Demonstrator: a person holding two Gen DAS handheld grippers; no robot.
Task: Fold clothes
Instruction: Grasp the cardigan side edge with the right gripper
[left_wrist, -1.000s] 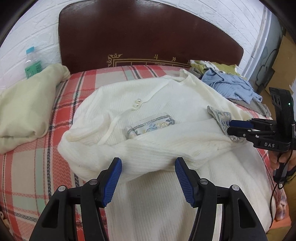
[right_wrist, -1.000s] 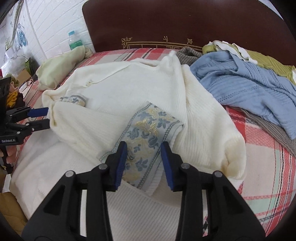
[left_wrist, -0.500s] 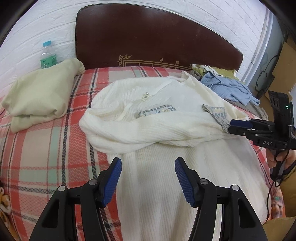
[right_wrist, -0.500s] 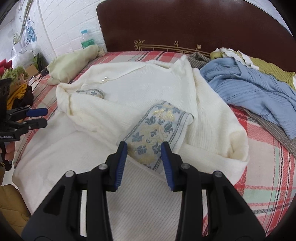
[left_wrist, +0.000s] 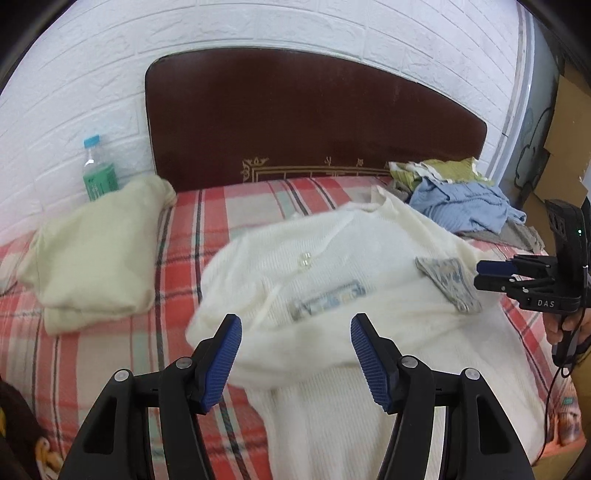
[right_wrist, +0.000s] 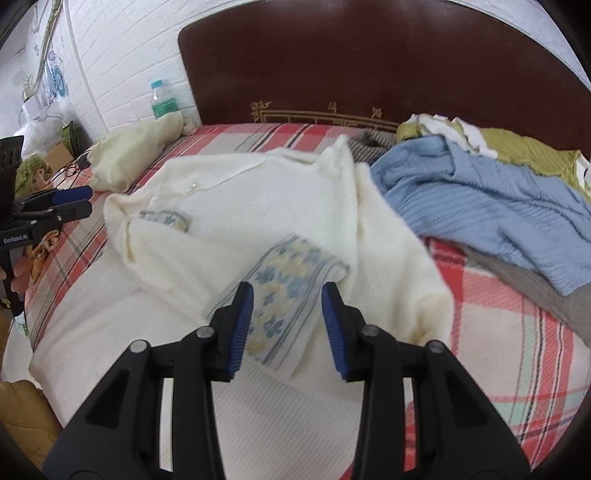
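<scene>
Cream ribbed knit, the sweater (left_wrist: 332, 295) lies spread on the plaid bedspread (left_wrist: 110, 354) at the centre of the left wrist frame, both sleeves crossed over its chest. The embroidered blue cuff (right_wrist: 280, 291) of one sleeve sits just ahead of the right gripper (right_wrist: 287, 321), at centre of the right wrist frame; a second cuff (left_wrist: 328, 299) rests on the chest.

Both tools are empty. The left gripper (left_wrist: 295, 354) hovers with its jaws spread wide above the folded sleeve band; the right gripper's jaws stand apart too, straddling the cuff without pinching it.

Risks, as I judge them: the knit is soft and thick, so a pinch may catch only the top layer and drag a sleeve out of its fold. Lifting the hem unevenly could skew the fold or slide the crossed sleeves loose. The blue garment (right_wrist: 480, 195) lies just beside the sweater's shoulder at right and might get snagged.

The sweater's long axis runs from lower frame toward the headboard (left_wrist: 314, 122), neckline pointing at the headboard, hem nearest the cameras.
</scene>
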